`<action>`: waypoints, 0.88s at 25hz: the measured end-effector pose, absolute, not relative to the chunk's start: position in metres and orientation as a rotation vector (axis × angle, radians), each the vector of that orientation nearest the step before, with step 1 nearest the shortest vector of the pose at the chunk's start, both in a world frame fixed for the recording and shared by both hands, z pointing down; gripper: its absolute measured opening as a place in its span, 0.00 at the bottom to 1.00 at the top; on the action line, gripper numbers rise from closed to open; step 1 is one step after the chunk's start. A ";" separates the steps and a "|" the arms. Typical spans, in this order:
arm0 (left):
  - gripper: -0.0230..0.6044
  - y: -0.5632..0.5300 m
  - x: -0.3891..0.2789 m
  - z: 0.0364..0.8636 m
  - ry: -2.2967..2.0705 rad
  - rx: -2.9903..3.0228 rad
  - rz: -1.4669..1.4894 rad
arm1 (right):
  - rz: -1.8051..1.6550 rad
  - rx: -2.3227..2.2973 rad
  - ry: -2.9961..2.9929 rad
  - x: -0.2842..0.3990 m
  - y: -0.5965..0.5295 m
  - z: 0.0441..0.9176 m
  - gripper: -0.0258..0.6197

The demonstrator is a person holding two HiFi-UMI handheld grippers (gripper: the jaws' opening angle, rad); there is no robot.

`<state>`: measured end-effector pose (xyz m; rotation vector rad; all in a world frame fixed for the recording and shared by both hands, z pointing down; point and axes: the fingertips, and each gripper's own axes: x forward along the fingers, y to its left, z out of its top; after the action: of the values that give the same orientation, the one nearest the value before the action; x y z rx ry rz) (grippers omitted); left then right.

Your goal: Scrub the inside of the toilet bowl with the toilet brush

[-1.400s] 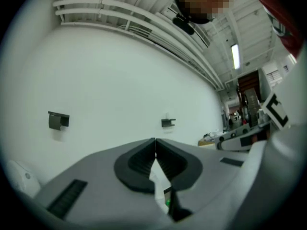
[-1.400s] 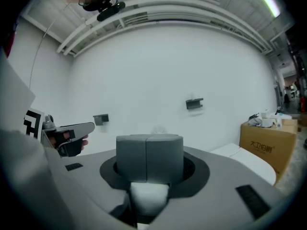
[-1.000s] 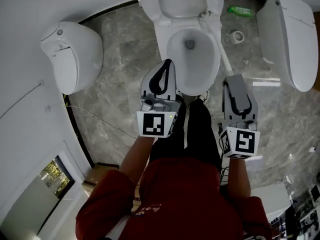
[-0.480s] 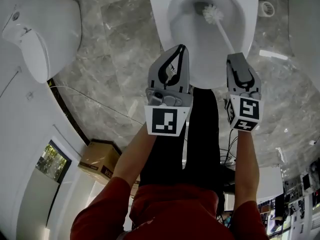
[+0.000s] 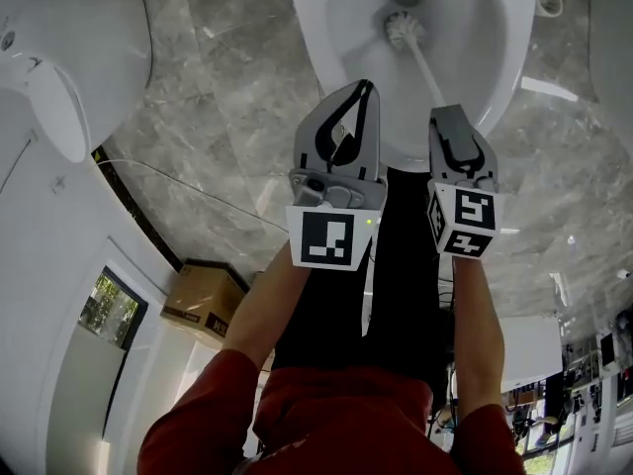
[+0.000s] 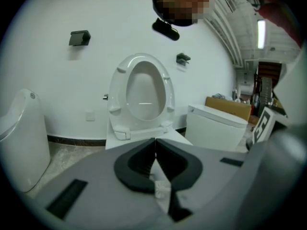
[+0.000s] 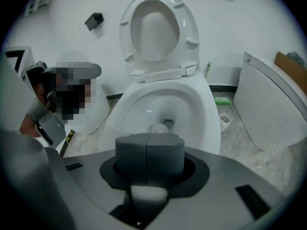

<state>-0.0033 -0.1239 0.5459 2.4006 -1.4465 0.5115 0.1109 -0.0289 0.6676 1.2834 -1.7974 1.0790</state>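
**Brush head down in bowl, right tongs on handle, left idle**

Right tongs (image 5: 442, 115) are closed tight on the far end of the toilet brush (image 5: 420, 62) handle. Judging from that grip, it lets the bristle head reach the bottom of the toilet bowl (image 5: 318, 28) while the tongs stay outside the rim. The head sits low in the bowl, just beside the drain opening. Left tongs (image 5: 363, 87) have tips together and hold nothing I can name. A small white bit sits low in the gap, can't tell what. They hang just beside the right tongs at the bowl's front edge, likely just kept out of the brush's way. The seat (image 6: 141, 87) is raised against the wall, so the bowl is open.

The head view alone shows the handle running from tongs to bristles. The right gripper view shows the closed tongs (image 7: 146, 150), the brush head (image 7: 156, 127) and a green bottle (image 7: 222, 100) on the floor. The left gripper view shows its own tongs (image 6: 154, 143) and the seat, but the brush isn't visible.
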 end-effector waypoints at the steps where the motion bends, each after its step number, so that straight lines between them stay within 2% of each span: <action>1: 0.04 -0.125 -0.003 0.545 -1.445 2.401 0.514 | 1.138 1.312 -1.805 0.104 -0.030 0.662 0.27; 4: 0.04 -0.130 -0.005 0.539 -1.455 2.403 0.511 | 1.248 1.342 -1.887 0.075 -0.042 0.644 0.27; 8: 0.03 -0.138 -0.009 0.533 -1.477 2.405 0.501 | 1.117 1.313 -1.986 0.054 -0.083 0.636 0.27; 15: 0.03 -0.139 -0.006 0.529 -1.466 2.409 0.495 | 0.834 1.262 -1.952 0.113 -0.150 0.642 0.27; 22: 0.04 -0.135 -0.004 0.532 -1.449 2.418 0.504 | 0.617 1.079 -1.805 0.172 -0.118 0.643 0.27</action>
<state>-0.0035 -0.1354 0.5315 2.4184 -1.4491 0.5036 0.1719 -0.1178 0.6426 1.0788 -1.8048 0.6166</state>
